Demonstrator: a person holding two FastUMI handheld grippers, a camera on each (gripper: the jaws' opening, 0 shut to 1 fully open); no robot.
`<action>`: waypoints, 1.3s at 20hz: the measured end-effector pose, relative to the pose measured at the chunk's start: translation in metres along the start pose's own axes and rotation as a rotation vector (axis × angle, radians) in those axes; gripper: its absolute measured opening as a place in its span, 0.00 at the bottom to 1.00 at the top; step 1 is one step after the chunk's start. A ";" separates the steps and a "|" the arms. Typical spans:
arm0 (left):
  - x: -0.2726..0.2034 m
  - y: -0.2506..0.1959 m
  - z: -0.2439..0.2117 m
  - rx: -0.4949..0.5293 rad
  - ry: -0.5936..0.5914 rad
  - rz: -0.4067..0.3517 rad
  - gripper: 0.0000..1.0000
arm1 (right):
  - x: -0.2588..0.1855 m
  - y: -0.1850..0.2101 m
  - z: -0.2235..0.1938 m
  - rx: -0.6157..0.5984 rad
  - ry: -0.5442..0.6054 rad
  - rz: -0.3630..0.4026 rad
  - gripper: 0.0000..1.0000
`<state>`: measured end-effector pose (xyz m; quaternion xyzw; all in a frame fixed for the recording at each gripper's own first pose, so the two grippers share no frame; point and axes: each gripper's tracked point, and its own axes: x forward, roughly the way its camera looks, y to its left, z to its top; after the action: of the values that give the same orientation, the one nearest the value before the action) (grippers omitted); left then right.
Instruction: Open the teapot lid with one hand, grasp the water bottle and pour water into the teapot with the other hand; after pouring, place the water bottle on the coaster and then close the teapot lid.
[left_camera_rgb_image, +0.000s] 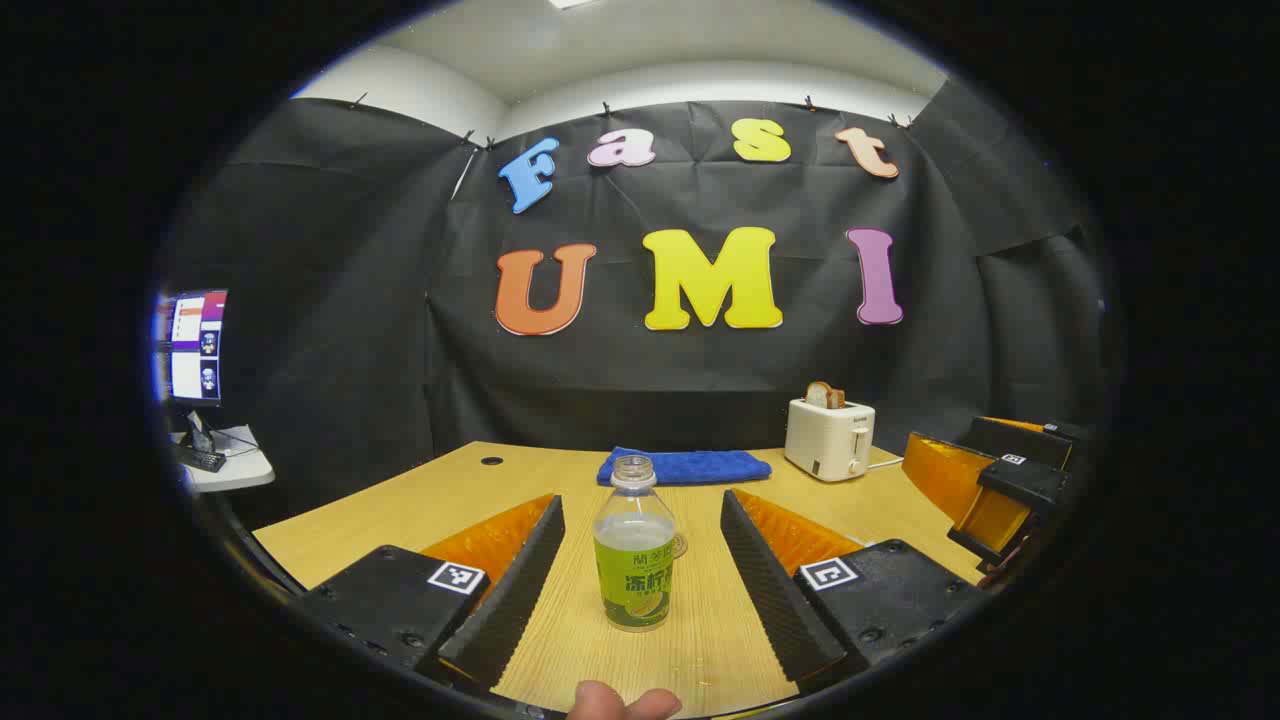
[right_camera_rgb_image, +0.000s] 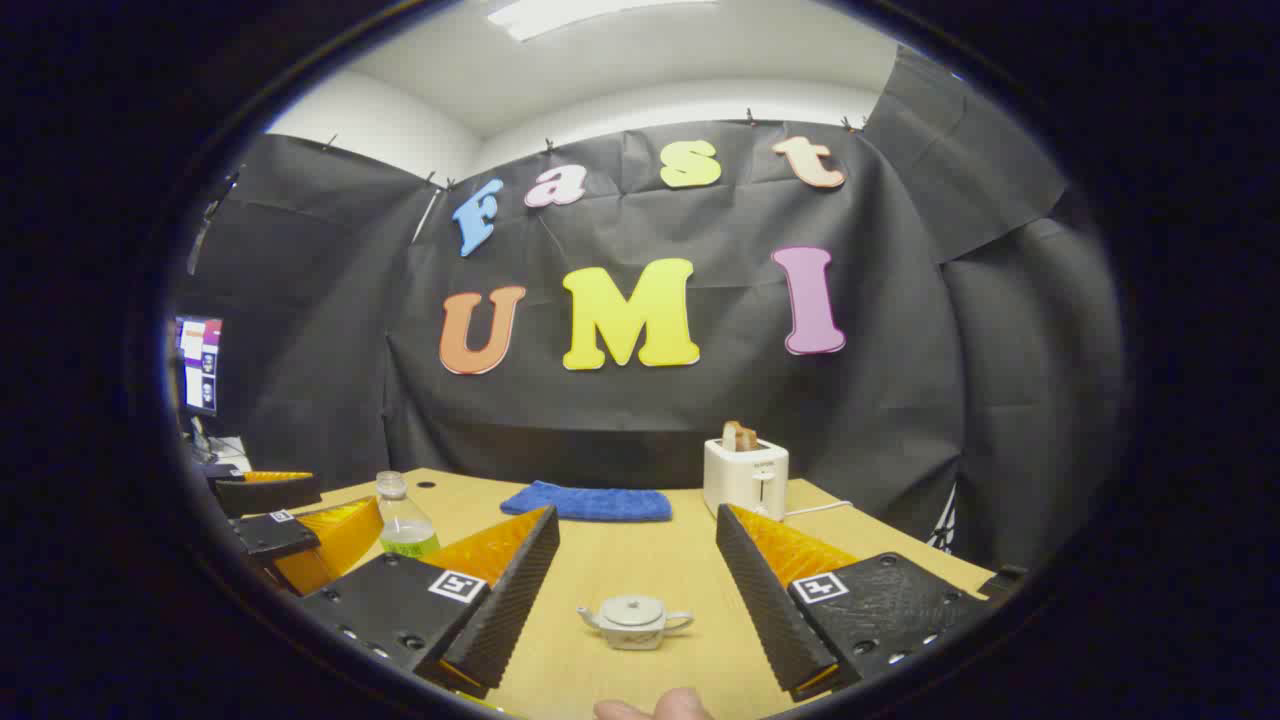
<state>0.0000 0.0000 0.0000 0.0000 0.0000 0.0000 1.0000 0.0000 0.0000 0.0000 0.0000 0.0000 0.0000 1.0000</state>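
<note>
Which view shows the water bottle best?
The left gripper view: the water bottle stands upright, uncapped, centred between that gripper's open fingers, on the table. The right gripper view shows it small at the left, partly hidden behind the other gripper.

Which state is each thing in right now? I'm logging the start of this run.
water bottle: upright, uncapped, partly full
teapot: lid on
toaster: bread sticking up
blue cloth: folded flat
left gripper: open, around bottle, not touching
right gripper: open, teapot ahead
</note>
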 end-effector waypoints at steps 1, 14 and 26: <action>0.001 0.002 -0.001 0.002 0.003 0.002 0.98 | 0.001 -0.001 -0.001 -0.002 0.001 -0.003 0.95; 0.004 0.013 -0.006 0.000 0.018 0.016 0.98 | 0.004 0.002 -0.008 -0.014 0.011 -0.009 0.95; 0.006 0.022 -0.006 -0.007 0.022 0.034 0.98 | 0.046 0.004 -0.073 -0.016 0.116 -0.001 0.95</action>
<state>0.0061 0.0224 -0.0061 -0.0036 0.0109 0.0169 0.9998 0.0463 0.0036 -0.0727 -0.0082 0.0577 -0.0004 0.9983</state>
